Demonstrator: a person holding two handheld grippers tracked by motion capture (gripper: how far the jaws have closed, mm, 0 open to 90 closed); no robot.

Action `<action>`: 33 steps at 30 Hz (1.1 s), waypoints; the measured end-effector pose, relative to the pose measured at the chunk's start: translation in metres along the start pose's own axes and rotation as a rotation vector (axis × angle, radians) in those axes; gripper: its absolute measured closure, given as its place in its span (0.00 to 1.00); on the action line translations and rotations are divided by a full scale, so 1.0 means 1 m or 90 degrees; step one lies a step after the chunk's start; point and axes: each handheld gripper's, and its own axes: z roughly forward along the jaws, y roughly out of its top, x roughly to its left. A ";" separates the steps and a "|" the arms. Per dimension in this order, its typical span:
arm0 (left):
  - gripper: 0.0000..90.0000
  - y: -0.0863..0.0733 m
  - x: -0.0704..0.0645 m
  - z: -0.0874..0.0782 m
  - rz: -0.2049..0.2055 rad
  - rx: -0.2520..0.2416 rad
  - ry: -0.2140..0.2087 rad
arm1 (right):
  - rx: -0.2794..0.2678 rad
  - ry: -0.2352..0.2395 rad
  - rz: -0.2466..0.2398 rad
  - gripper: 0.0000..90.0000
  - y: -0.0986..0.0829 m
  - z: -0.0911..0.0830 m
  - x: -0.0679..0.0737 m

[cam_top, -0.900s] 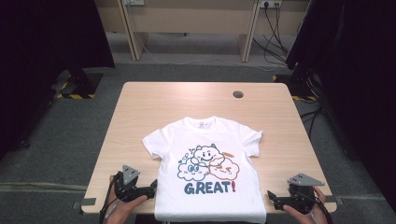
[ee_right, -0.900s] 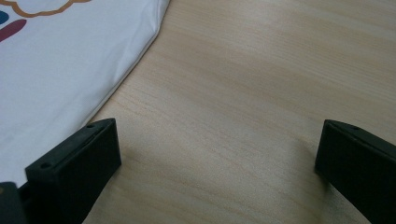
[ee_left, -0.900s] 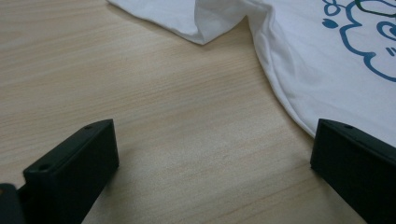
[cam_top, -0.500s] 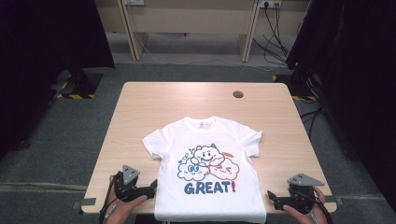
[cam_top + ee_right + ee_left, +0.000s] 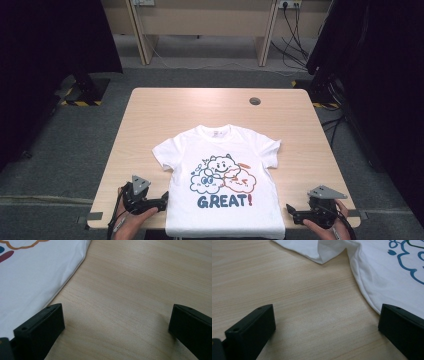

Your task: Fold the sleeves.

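— Grippers first: where do they sit?
— Left gripper (image 5: 162, 201) lies low at the near edge of the wooden table (image 5: 200, 107), held in a hand (image 5: 131, 224) coming up from below, jaws pointing toward the white T-shirt (image 5: 225, 200). Right gripper (image 5: 291, 214) mirrors it at the other near corner, pointing inward at the hem.
— Are they gripping anything?
— No — both sets of jaws stand wide apart with bare wood between them. In the left gripper view one jaw sits just beside the shirt's side edge; in the right gripper view the same.
— And the shirt?
— Spread flat, print up, "GREAT!" readable, collar away from the person, hem reaching the near table edge, midway between the two grippers.
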 end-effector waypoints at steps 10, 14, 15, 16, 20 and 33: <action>0.06 0.005 0.004 -0.002 0.002 0.000 0.000 | 0.000 0.000 -0.001 0.00 0.000 0.000 0.000; 0.06 0.014 0.007 -0.006 -0.003 -0.017 0.010 | -0.001 0.000 0.000 0.00 0.000 0.000 0.000; 0.06 0.016 0.008 -0.007 -0.002 -0.021 0.012 | -0.001 0.000 -0.001 0.00 0.000 0.000 0.000; 0.06 0.023 0.009 -0.007 0.001 -0.028 0.016 | -0.001 0.000 -0.001 0.00 0.000 0.000 0.000; 0.06 0.030 0.009 -0.006 -0.002 -0.031 0.020 | 0.000 0.000 0.000 0.00 0.000 0.000 0.000; 0.09 0.048 0.014 0.008 0.009 -0.030 0.013 | 0.000 0.000 0.000 0.00 0.000 0.001 0.000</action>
